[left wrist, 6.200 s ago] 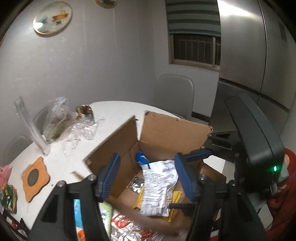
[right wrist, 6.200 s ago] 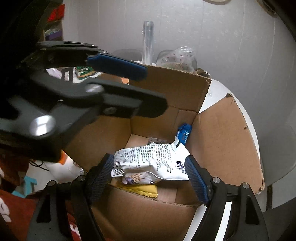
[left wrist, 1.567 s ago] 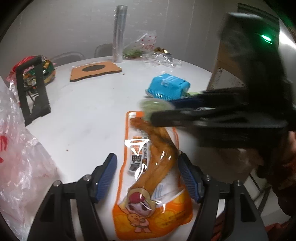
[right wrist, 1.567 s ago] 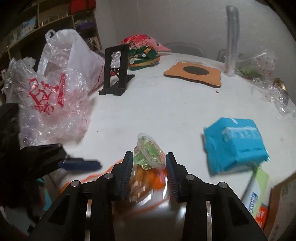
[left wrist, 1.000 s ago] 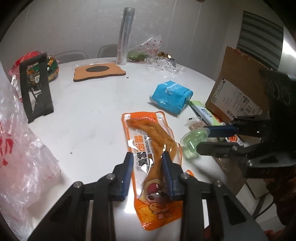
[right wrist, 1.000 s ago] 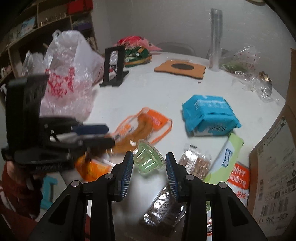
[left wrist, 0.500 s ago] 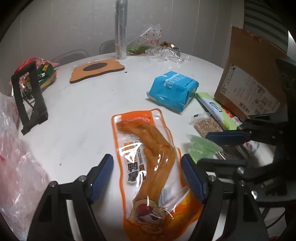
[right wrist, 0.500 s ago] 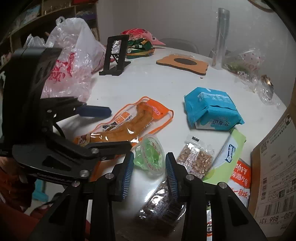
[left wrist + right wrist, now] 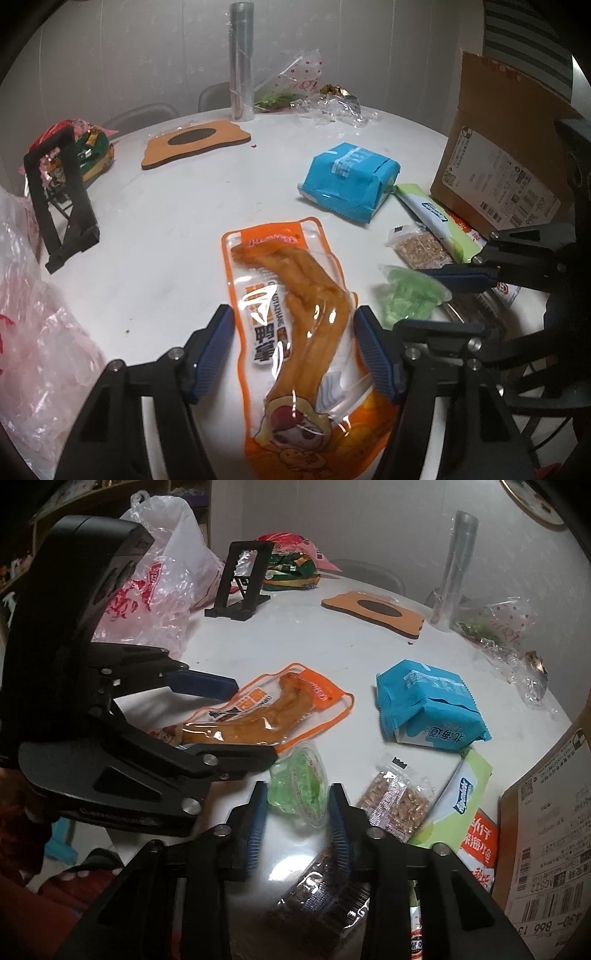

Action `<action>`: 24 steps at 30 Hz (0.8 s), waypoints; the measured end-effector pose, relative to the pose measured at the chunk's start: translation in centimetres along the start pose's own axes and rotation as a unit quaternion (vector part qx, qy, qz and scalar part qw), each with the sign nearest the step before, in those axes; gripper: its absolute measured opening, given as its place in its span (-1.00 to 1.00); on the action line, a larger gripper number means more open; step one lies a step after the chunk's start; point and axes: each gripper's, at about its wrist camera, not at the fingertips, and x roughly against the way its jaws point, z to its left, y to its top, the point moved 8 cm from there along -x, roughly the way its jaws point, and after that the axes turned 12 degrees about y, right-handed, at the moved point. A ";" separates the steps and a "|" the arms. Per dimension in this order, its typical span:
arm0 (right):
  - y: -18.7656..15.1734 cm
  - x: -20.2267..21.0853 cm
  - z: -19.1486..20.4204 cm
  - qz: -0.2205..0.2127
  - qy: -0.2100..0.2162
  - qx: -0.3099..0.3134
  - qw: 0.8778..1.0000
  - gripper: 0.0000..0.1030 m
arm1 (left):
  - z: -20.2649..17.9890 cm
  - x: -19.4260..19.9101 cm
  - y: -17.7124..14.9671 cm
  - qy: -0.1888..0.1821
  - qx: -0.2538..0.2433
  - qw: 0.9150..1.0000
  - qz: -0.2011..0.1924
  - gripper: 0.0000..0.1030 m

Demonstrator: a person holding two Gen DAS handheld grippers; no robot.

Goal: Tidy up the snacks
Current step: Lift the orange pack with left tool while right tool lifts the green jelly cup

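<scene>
White and round, the surface carries a scatter of snacks near its right edge, beside one cardboard box.

One orange pouch lies flat near the front edge, its long axis running from the front edge toward the far edge, the printed cartoon end nearest the front. The left claw straddles it with blue pads either side and gaps showing, so it stands open; its jaws have just been closing a little, the pouch between them but not pressed.

One green jelly cup is tipped on its side, rim toward the right, pinched between the pads of the right claw, which has just tightened on it. In the right wrist view it sits just beside the pouch's front end.

Also counted: one blue packet, one pale green wrapper, one clear nut bar, one dark bar, one orange-red sachet.

Toward the far and left edges: one black stand, one brown mat, one clear tube upright, crumpled plastic bags.
</scene>
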 end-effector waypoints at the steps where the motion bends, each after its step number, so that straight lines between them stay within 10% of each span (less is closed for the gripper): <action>1: 0.0 0.1 0.0 -0.001 -0.003 0.001 1.000 -0.48 | 0.2 0.1 0.0 -0.007 0.005 1.000 0.001 0.24; 8: 0.2 1.3 0.4 -0.021 0.011 -0.008 1.000 -0.59 | 1.5 0.4 0.1 -0.069 0.062 0.996 0.010 0.24; 24: 0.6 2.2 -0.3 -0.038 0.013 -0.015 0.999 -0.60 | 1.9 1.5 0.3 -0.064 0.075 0.995 -0.007 0.21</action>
